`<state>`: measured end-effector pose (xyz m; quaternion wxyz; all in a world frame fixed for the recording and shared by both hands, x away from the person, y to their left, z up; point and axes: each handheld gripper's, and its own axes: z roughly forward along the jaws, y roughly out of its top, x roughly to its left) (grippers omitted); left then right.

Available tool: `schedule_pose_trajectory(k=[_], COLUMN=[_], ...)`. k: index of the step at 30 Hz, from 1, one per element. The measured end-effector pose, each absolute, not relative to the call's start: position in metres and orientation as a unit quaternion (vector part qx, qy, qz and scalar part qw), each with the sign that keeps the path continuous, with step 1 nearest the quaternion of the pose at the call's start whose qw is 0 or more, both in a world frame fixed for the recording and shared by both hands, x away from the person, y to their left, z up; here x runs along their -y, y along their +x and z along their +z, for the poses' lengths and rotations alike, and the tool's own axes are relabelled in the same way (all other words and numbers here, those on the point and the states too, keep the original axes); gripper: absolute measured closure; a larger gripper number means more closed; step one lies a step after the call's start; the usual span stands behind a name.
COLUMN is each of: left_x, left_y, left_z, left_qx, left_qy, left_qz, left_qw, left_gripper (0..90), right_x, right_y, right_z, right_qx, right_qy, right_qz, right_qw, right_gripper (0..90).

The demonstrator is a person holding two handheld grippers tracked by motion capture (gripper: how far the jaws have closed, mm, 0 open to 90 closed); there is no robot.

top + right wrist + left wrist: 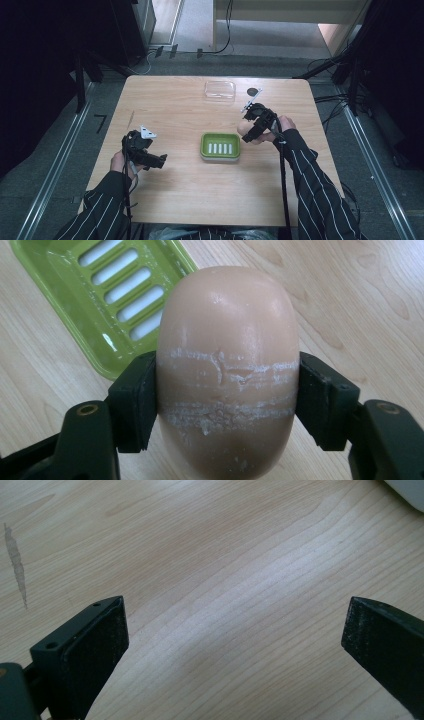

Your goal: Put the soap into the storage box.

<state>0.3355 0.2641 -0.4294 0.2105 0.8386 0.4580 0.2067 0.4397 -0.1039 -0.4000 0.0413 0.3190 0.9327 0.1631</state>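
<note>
A peach-coloured oval soap bar [227,370] with whitish scuff lines is clamped across its width between the two black jaws of my right gripper [227,400]. In the high view that right gripper [252,127] hovers just right of a green soap dish [220,146] with a slotted bottom, the soap bar [243,128] at its tip. The green dish [100,295] lies up and left of the soap in the right gripper view. My left gripper [159,161] rests at the table's left, jaws wide apart with bare wood between them [235,635].
A clear plastic lid or tray [219,90] lies near the table's far edge, with a small dark round mark [253,91] to its right. A thin scratch [16,562] marks the wood. Cables and dark stands surround the wooden table [200,195].
</note>
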Motion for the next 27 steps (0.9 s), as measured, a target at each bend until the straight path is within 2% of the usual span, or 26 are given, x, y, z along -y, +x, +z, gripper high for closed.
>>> schedule_pose_trajectory(k=[27], left_x=[-0.271], left_y=[0.331], left_z=[-0.429], left_qx=[-0.465], left_qy=[0.835], left_qz=[0.207], left_qw=[0.209], left_gripper=[0.0], right_x=[0.072], right_y=[0.44], right_z=[-0.401], right_qx=[-0.947], right_qy=[0.271], right_qz=[0.168], right_qw=[0.04], right_gripper=[34.2])
